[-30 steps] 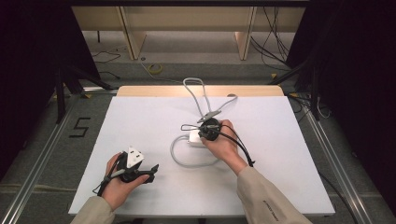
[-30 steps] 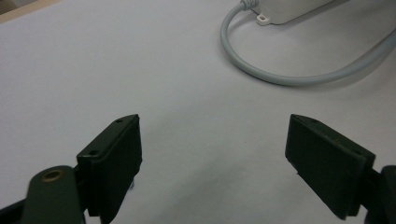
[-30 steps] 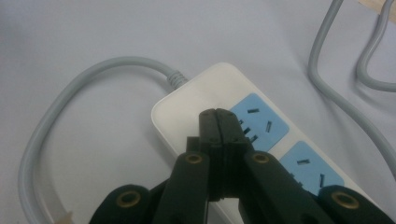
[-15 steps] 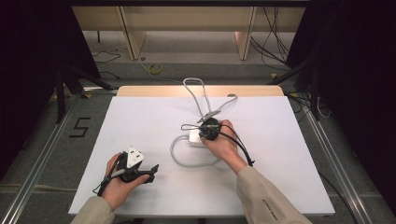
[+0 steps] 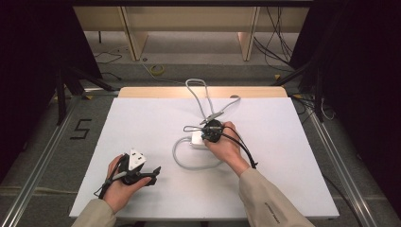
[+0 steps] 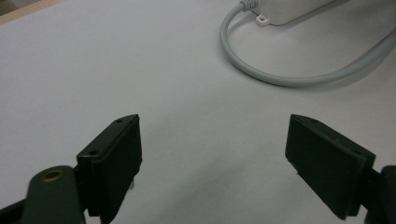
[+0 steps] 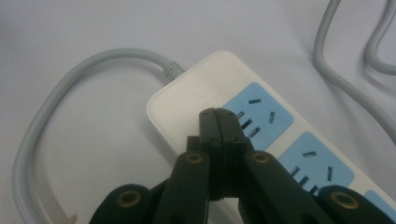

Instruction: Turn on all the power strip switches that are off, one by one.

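Overall, we find next to no change across the last second: on the high view both hands, both tools and the cord lie where they lay one second ago and half a second ago. We read this as a pause in the work, not progress.

Taking items by size, the white desk [image 5: 142,123] carries everything. On it, just past centre toward 1 o'clock, lies the white power strip [image 7: 196,88], with blue socket faces [image 7: 261,114] on its top side. Its grey cord [image 5: 182,158] leaves the near end, loops toward 7 o'clock across the desk, and runs out over the far edge at 12 o'clock, where a second loop hangs.

The right tongs [image 7: 218,114] have stayed over the near end of the strip, jaws pressed together with nothing between them, tips resting on or just above the first socket face; we cannot tell whether they touch it. On the high view the right hand [image 5: 227,146] covers most of the strip.

The left tongs [image 6: 212,149] have remained parked at 7 o'clock on the desk, well apart from the strip, jaws spread wide and empty, looking toward the cord loop.

Our judgement: the work in hand is pressing or probing at the strip's near end. With no motion recorded, that step is not yet complete.
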### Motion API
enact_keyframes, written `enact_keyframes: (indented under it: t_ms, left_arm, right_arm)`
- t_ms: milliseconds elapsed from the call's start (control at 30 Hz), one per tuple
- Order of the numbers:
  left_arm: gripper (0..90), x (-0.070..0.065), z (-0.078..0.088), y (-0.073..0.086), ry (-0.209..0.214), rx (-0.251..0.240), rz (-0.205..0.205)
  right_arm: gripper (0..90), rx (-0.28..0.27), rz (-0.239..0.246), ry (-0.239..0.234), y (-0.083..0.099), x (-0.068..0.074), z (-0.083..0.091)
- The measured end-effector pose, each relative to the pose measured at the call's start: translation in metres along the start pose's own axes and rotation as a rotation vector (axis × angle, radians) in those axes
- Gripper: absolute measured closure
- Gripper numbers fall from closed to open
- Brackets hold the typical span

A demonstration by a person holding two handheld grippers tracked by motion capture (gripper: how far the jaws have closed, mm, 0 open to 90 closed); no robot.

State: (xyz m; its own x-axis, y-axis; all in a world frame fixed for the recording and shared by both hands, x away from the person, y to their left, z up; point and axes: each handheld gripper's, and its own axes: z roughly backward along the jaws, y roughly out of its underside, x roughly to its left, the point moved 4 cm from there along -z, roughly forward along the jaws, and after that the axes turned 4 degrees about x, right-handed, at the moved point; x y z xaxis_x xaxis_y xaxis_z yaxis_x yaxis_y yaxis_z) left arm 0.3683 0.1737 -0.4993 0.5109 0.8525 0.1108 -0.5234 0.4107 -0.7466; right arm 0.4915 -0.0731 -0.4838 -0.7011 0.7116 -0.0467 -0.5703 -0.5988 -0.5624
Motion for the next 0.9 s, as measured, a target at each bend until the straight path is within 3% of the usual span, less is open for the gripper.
enact_keyframes:
  t_ms: [367,733,900]
  left_arm:
    - [18.5,-0.0008,0.0005,-0.0002,0.0,0.0,0.0]
    - [18.6,-0.0021,0.0005,-0.0008,0.001,-0.007,0.004]
    - [18.6,-0.0021,0.0011,-0.0005,0.003,-0.008,0.006]
  right_arm:
    - [90.0,0.008,0.008,0.024,-0.0001,0.0027,-0.0007]
    - [90.0,0.019,0.003,0.007,0.0007,0.0053,-0.0012]
    - [90.0,0.015,0.034,0.06,-0.0028,0.0077,-0.0046]
